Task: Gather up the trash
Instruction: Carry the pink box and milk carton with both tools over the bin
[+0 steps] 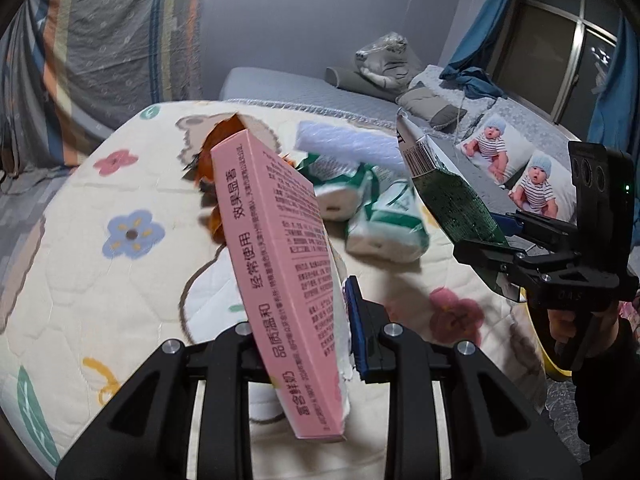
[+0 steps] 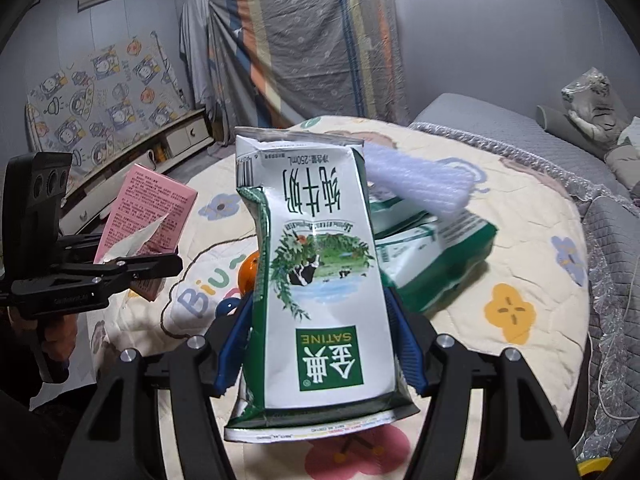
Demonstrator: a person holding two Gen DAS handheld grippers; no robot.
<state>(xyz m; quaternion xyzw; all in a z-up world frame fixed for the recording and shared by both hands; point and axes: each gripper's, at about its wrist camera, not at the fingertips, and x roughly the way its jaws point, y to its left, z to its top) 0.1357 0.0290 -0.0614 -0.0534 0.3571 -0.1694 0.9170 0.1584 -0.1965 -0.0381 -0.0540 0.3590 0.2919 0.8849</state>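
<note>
My left gripper [image 1: 308, 344] is clamped on a flat pink cardboard box [image 1: 280, 264]; my right gripper [image 2: 316, 344] grips a crumpled white-green milk carton [image 2: 320, 280], both above the cream floral quilt [image 1: 80, 280]. Grey bed [image 1: 300, 96] behind, blue curtains [image 1: 480, 44].

left tool [image 1: 304, 344] holds pink box [image 1: 280, 264] above quilt [image 1: 100, 280]; right tool [image 2: 316, 344] holds milk carton [image 2: 320, 280] to its right. tissue packs [image 1: 384, 220] on quilt behind both, foam sheet [image 1: 348, 144] atop packs. orange [image 2: 249, 272] behind carton.
</note>
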